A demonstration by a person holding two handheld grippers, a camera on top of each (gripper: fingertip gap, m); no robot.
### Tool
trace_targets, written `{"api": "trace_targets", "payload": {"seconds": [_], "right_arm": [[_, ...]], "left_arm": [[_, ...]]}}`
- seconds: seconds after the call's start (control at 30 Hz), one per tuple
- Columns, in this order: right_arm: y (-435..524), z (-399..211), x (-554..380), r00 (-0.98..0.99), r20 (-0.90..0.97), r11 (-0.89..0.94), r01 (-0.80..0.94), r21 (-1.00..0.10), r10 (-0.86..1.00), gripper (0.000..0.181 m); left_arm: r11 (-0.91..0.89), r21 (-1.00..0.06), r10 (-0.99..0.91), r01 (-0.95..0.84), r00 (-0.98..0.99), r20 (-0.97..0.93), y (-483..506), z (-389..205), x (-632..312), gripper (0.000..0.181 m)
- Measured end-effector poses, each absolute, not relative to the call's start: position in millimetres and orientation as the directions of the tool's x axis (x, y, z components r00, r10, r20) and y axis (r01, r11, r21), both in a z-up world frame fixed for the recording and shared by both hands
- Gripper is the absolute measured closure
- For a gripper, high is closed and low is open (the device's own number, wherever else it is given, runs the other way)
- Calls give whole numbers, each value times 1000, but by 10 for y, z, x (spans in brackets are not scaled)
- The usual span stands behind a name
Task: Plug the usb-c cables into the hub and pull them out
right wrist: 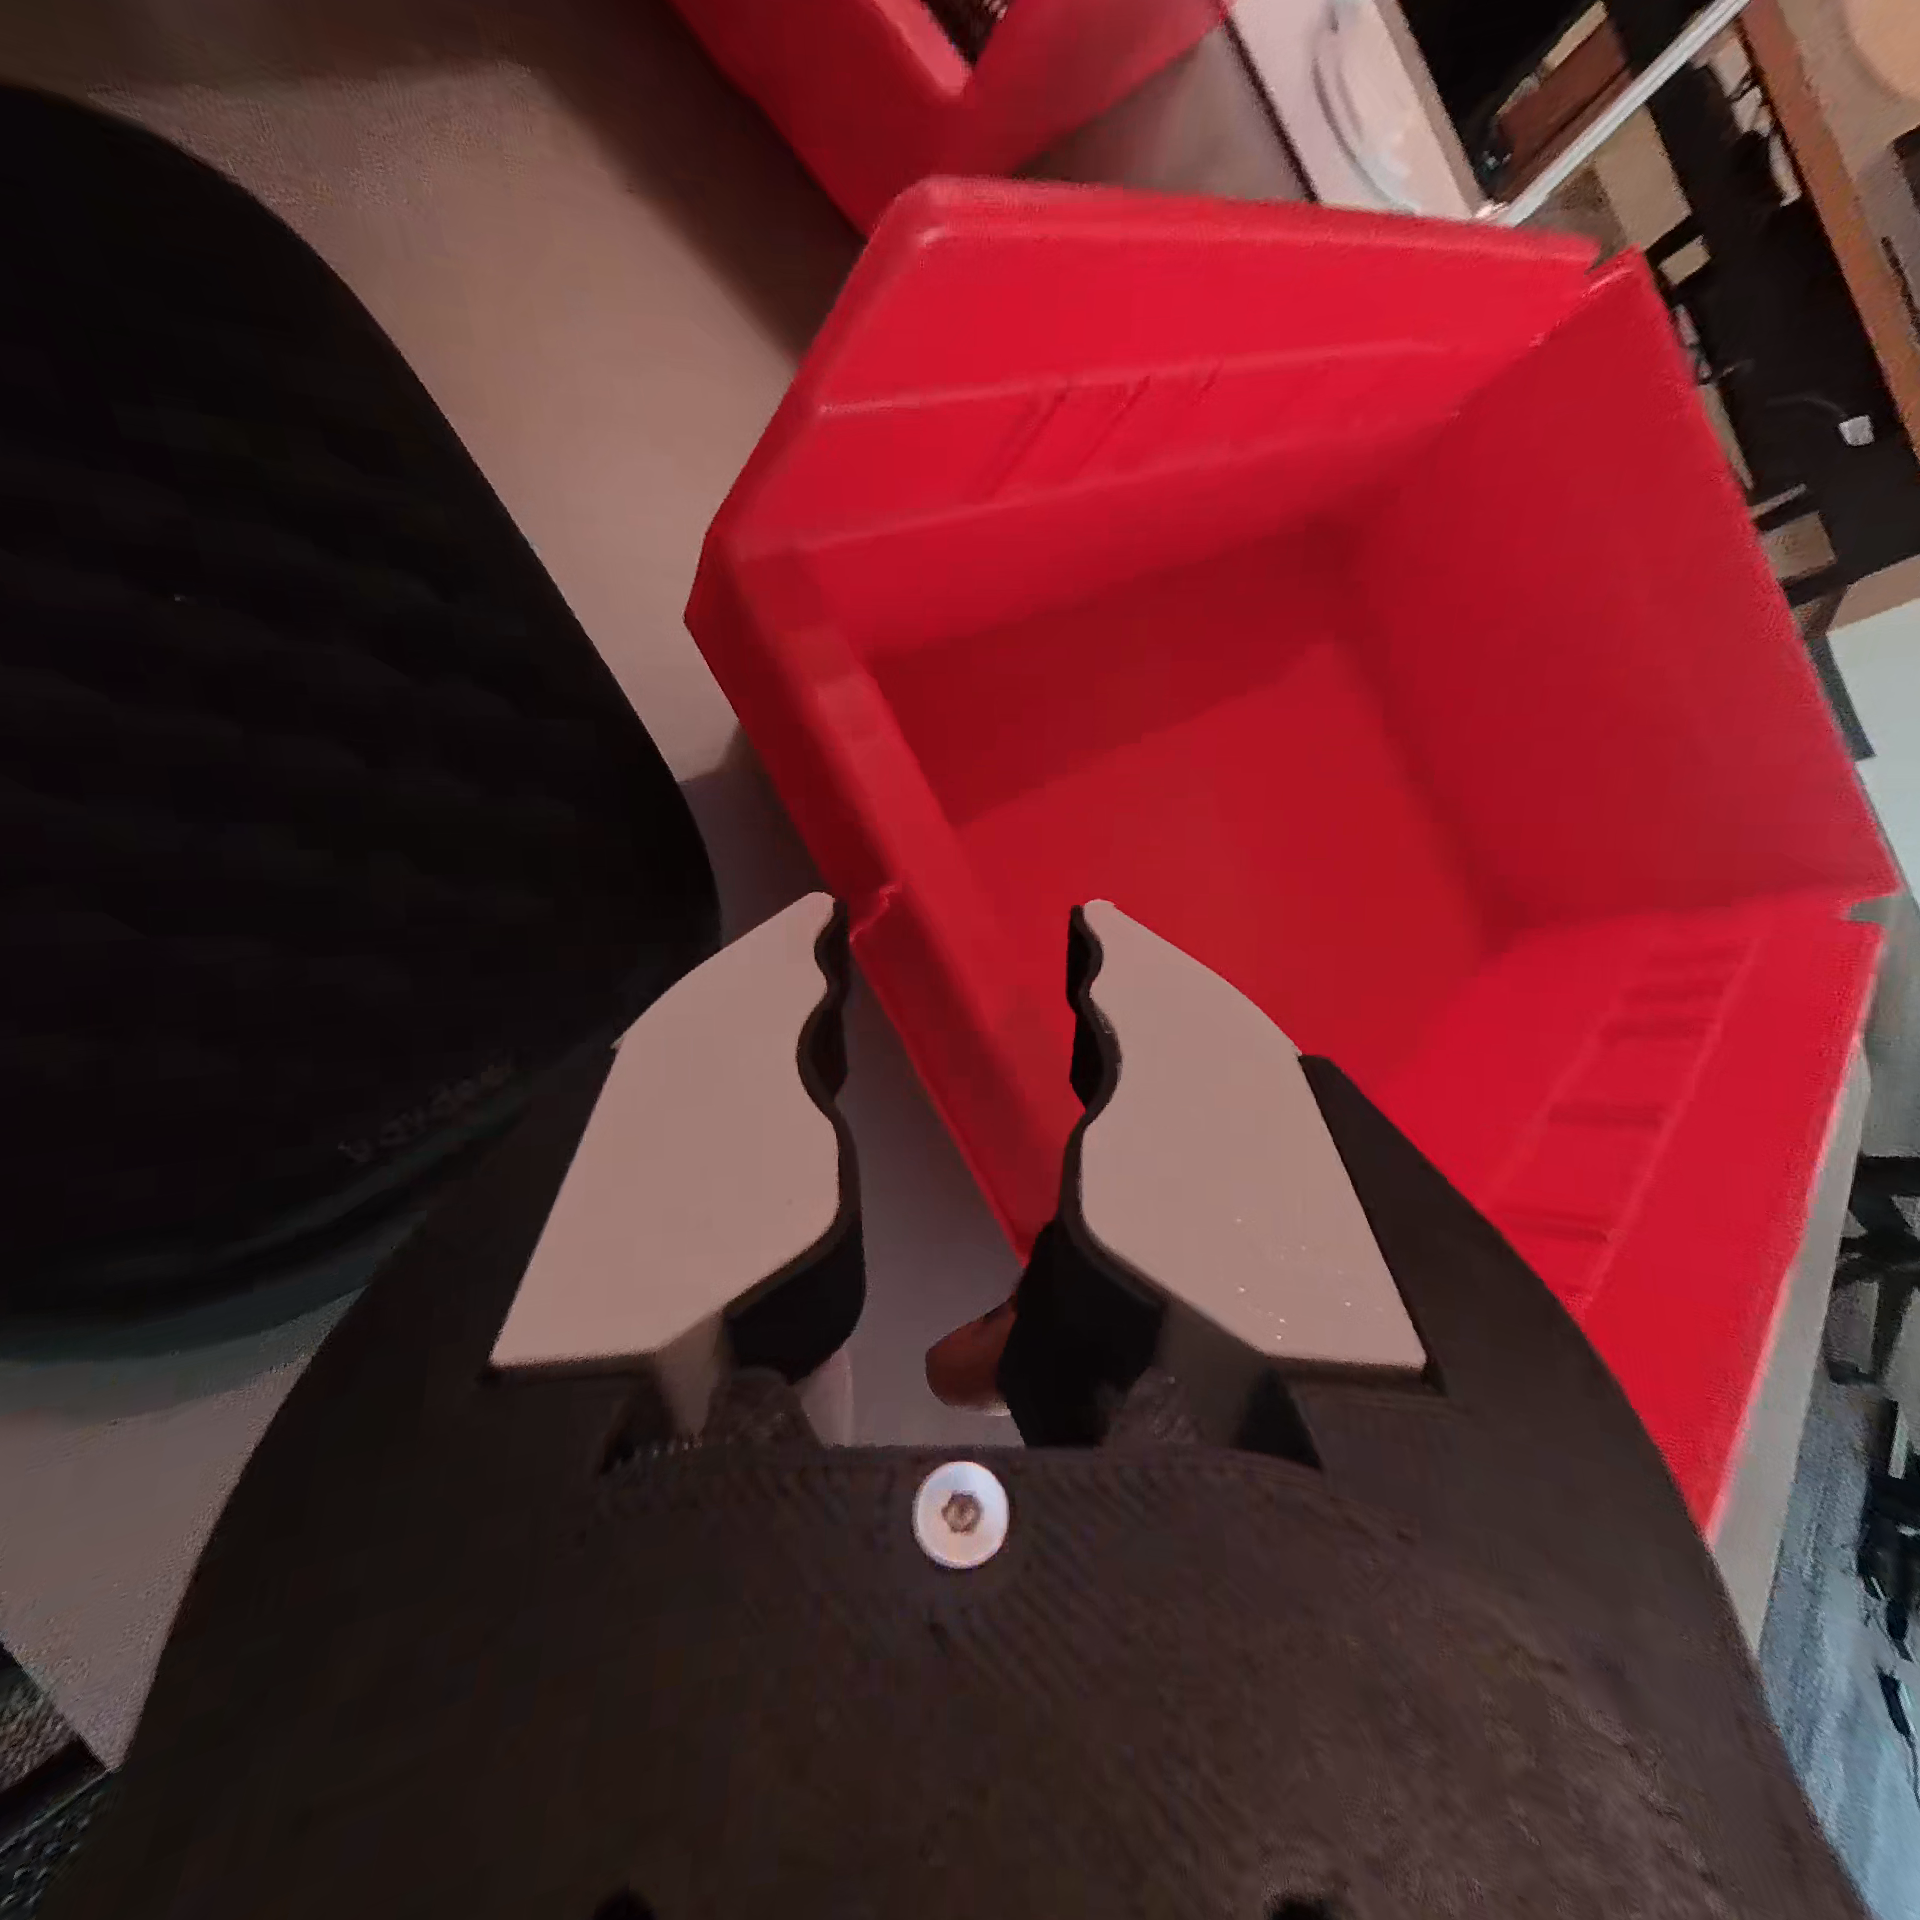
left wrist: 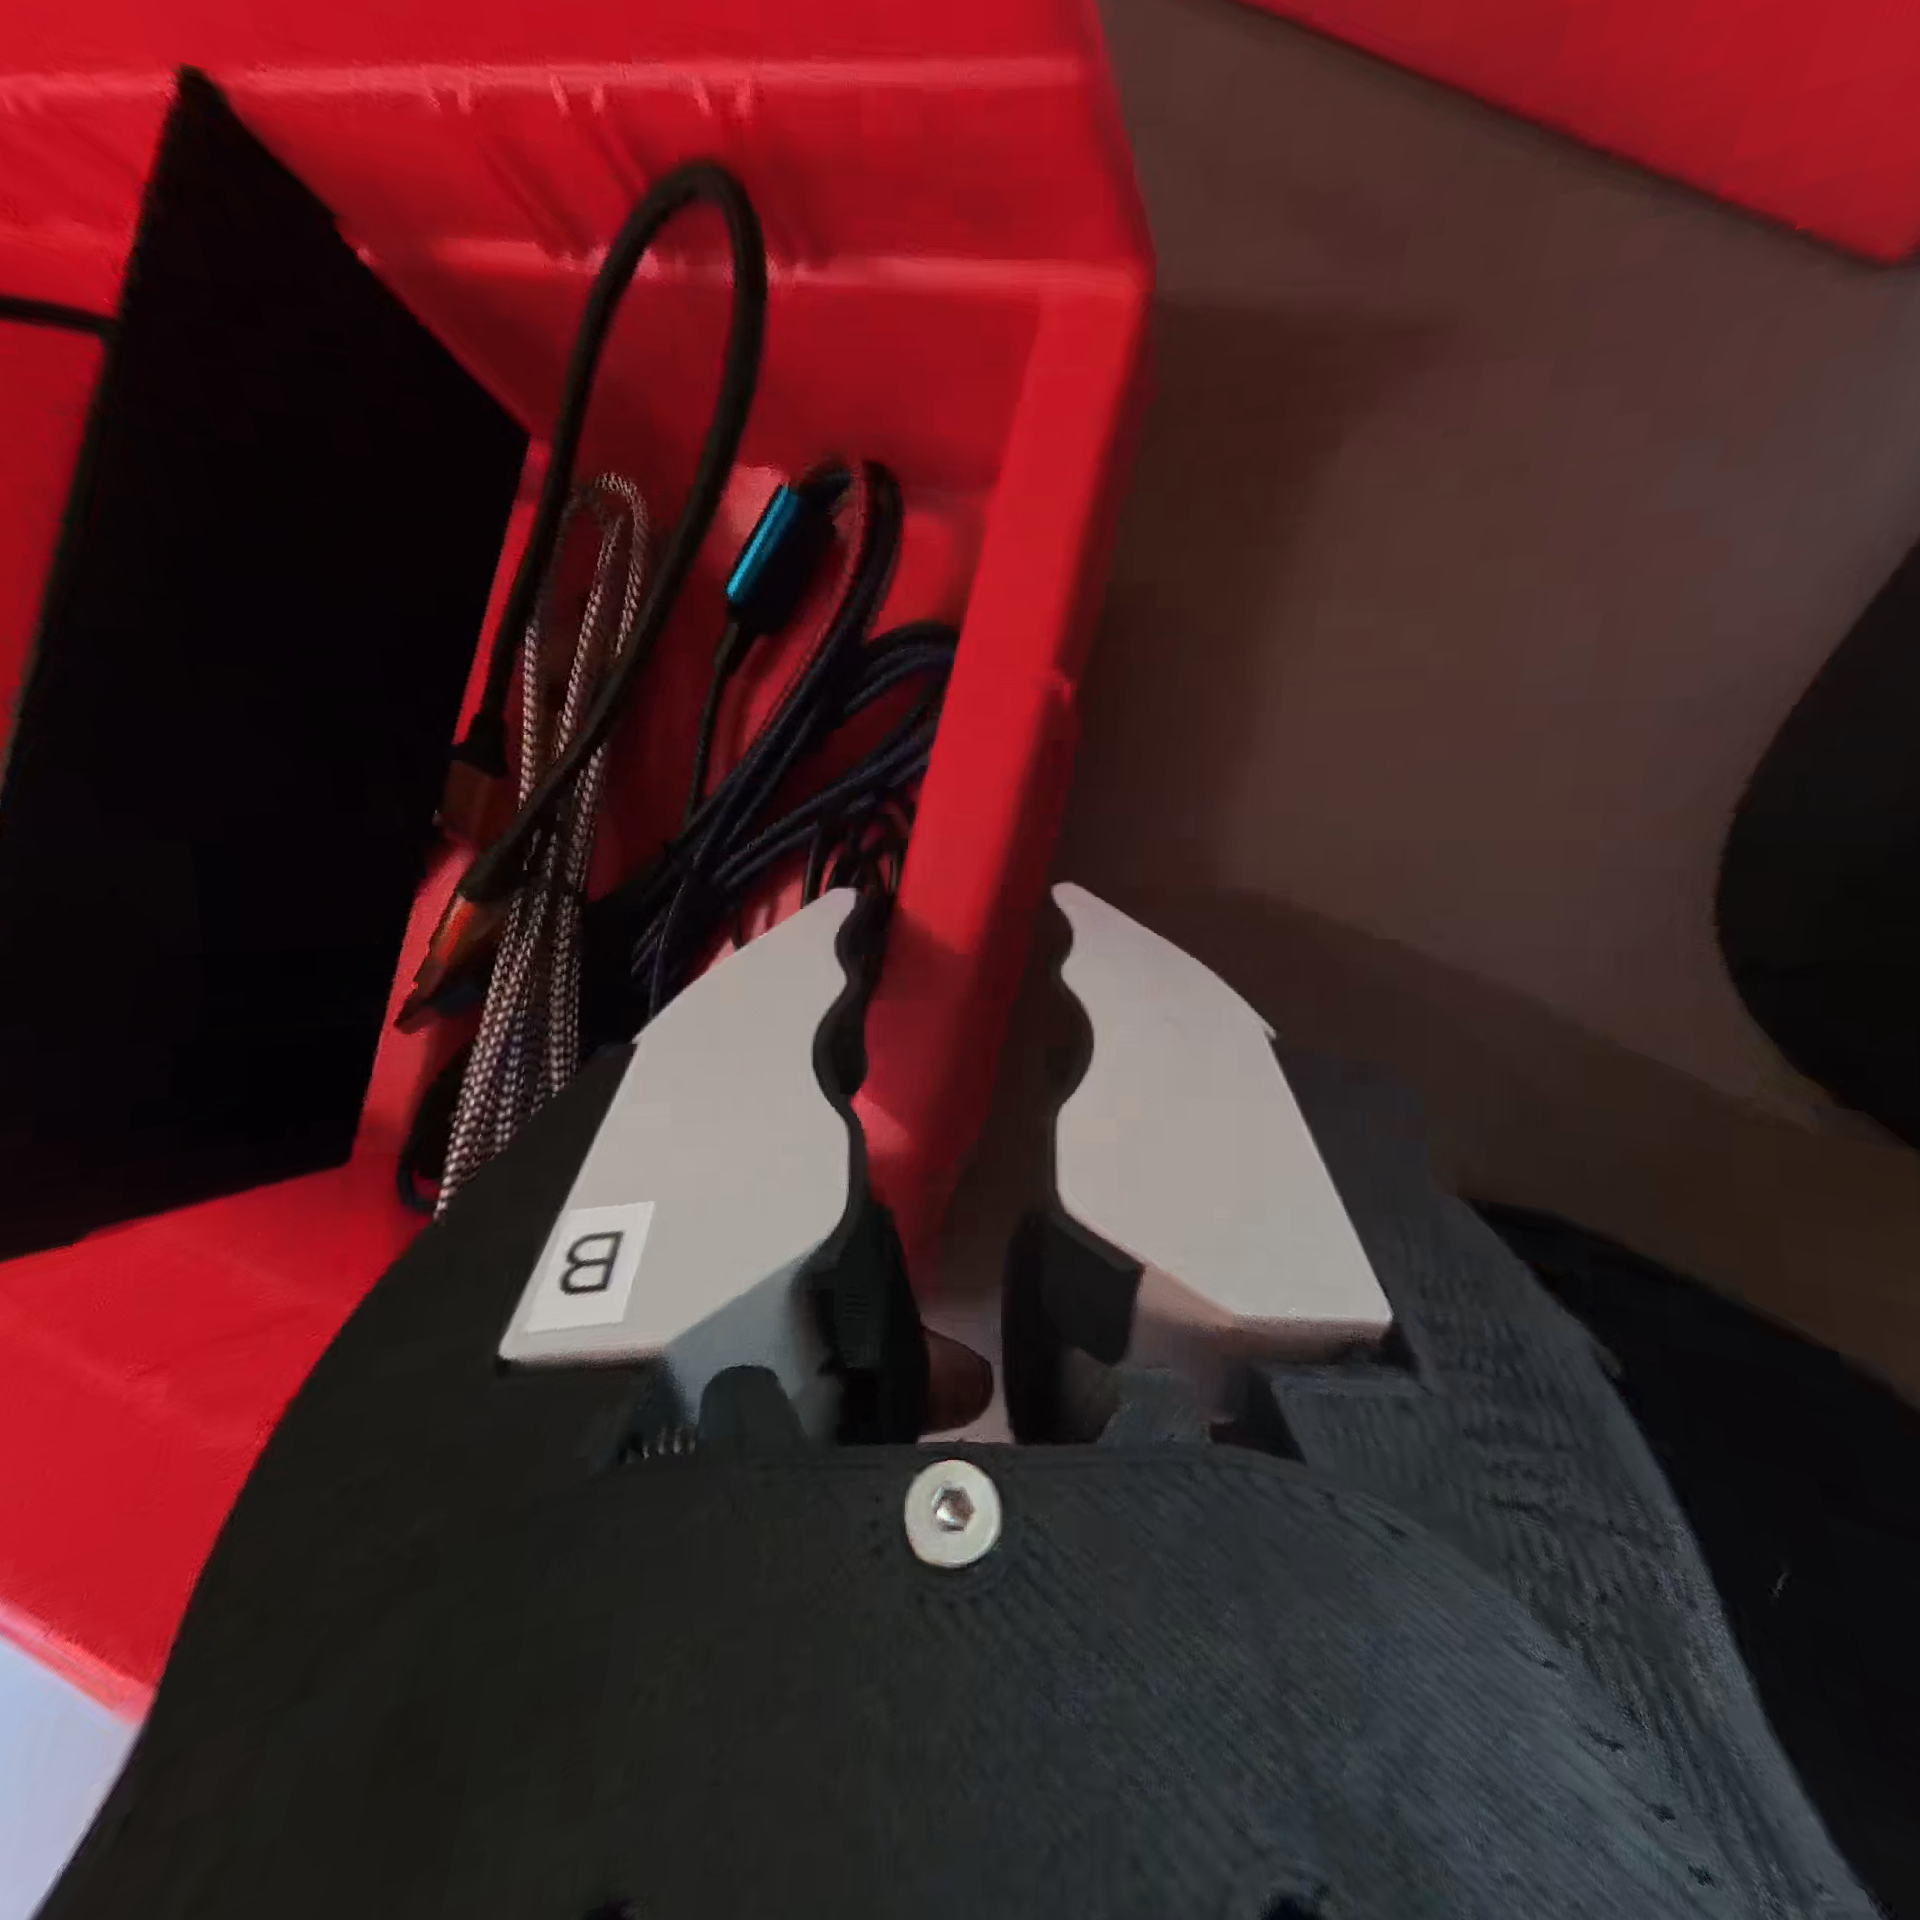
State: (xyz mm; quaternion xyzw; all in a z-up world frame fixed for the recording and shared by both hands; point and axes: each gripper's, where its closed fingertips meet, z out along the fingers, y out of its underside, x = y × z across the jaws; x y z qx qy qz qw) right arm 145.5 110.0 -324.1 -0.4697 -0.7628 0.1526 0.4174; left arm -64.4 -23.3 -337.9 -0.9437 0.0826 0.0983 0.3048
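The cables lie heaped in a red bin (left wrist: 1039,520): a black cable (left wrist: 665,343) looping high against the back wall, a braided silver-and-brown cable (left wrist: 582,727) with copper-coloured plugs (left wrist: 457,925) at its near end, and a dark cable bundle (left wrist: 821,769) carrying a blue-sleeved connector (left wrist: 764,551). All of them rest loose in the compartment just beside a black divider panel (left wrist: 229,675) — none is plugged into anything. The hub itself does not show in either view.

The left gripper (left wrist: 956,914) hangs just over the near edge of the heap, its jaws parted with nothing between them; the dark bundle sits right at the tip of its left finger, though whether they touch I cannot tell. The right gripper (right wrist: 956,925) is likewise released and empty, held above the near wall of a second red bin (right wrist: 1299,727) with nothing in it, beside a large black ribbed object (right wrist: 260,675) on the table (right wrist: 582,312). A third red bin (right wrist: 914,83) stands farther back.

My reading is that the task is at its very start — fetching a cable. The next move calls for the left gripper to settle on one plug rather than the tangle, probably the copper-coloured one nearest its tips, and to close on the rigid plug body so that it can be steered into a port. The loops overlap, so a lift may drag the neighbours along
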Motion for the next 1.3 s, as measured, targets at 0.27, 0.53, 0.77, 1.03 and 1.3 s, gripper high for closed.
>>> {"api": "trace_targets", "payload": {"seconds": [0.27,0.53,0.77,1.03,1.3], "right_arm": [[1198,-3471,1432,-237,552,537,694,-480,799,139],[1292,-3478,1523,-210,539,501,722,-477,816,139],[1535,-3486,1935,-150,522,425,781,-458,840,139],[1832,-3492,2482,22,467,230,850,-475,884,132],[2113,-3448,2894,126,550,167,876,-452,826,125]], "left_arm": [[-766,-601,-145,-228,972,-184,-667,-3376,-798,151],[-792,-556,-202,-250,968,-148,-1462,-3375,-944,148],[-821,-534,-150,-204,978,-142,-2086,-3369,-1058,146],[-848,-519,-44,-103,991,-125,-2732,-3371,-1303,148],[-864,-503,75,15,992,-99,-3253,-3367,-1425,147]]}}
